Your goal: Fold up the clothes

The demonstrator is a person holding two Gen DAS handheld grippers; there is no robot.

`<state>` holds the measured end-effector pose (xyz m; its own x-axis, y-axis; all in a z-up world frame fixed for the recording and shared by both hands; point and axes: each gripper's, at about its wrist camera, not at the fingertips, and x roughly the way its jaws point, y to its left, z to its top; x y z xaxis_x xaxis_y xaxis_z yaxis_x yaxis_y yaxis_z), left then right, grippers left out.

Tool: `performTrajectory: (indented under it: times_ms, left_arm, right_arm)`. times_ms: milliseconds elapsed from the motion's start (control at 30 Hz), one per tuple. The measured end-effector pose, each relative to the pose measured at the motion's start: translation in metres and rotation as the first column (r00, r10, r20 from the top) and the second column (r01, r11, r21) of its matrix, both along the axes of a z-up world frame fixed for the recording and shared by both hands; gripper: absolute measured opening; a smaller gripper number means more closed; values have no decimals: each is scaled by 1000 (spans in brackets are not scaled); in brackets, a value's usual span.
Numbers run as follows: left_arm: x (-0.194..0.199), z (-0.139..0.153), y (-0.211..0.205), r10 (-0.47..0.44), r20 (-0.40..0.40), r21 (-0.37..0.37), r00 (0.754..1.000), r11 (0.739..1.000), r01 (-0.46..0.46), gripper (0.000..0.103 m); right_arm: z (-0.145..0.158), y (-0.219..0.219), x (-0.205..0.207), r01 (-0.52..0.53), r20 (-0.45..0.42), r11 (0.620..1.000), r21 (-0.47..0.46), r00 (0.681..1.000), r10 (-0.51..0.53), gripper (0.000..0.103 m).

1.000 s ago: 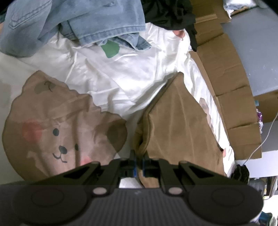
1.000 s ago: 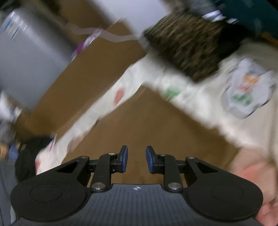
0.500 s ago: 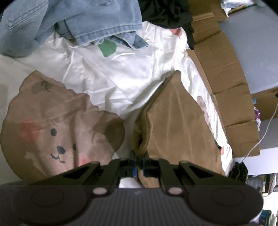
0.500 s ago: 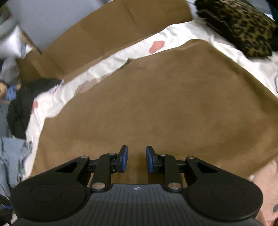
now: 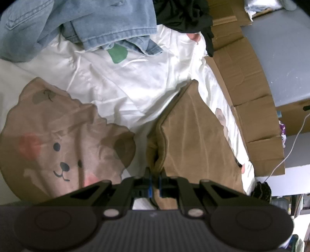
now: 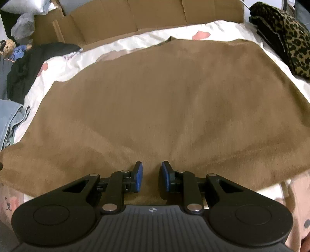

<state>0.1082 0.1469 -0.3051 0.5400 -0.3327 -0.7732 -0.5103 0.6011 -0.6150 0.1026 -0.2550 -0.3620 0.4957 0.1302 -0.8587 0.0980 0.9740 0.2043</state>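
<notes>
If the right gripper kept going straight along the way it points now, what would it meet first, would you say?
Most likely the brown garment. It fills the view just ahead of the right gripper, whose open jaws hold nothing. How much gap is left is hard to judge.

Free room and obstacles on the bed. Open passage: the white bear-print sheet (image 5: 124,87) lies bare between the brown garment (image 5: 193,139) and the denim pile (image 5: 81,21), and over the bear print at left. The brown garment (image 6: 164,100) spreads flat and low, its whole upper surface unobstructed. Barriers: the denim pile and a black garment (image 5: 184,15) crowd the sheet's far end; a cardboard wall (image 5: 248,93) runs close along the garment's right side, leaving only a narrow strip of sheet. In the right wrist view, a leopard-print bundle (image 6: 290,38) blocks the far right corner, dark clothing (image 6: 29,64) the far left.
</notes>
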Motion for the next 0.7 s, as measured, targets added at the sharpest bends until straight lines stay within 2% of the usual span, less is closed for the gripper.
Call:
performTrajectory:
  times_ms: [367, 500, 567, 633, 700]
  left_arm:
    - [-4, 0, 3, 9, 11, -13, 1000, 1000, -9, 7]
    - [-4, 2, 2, 5, 13, -8, 1000, 1000, -5, 7]
    - [-4, 1, 3, 4, 14, -14, 1000, 1000, -4, 7]
    - [-3, 1, 4, 3, 15, -20, 1000, 1000, -3, 7]
    - [-1, 0, 6, -5, 14, -16, 1000, 1000, 5, 7]
  right_arm:
    - [14, 1, -11, -85, -83, 996, -1, 993, 85, 25]
    - [38, -15, -8, -39, -55, 997, 73, 998, 43, 26]
    - [48, -16, -4, -33, -3, 995, 93, 999, 33, 26]
    - [50, -8, 0, -63, 22, 995, 74, 998, 61, 26]
    - [44, 4, 2, -103, 12, 994, 46, 995, 103, 26]
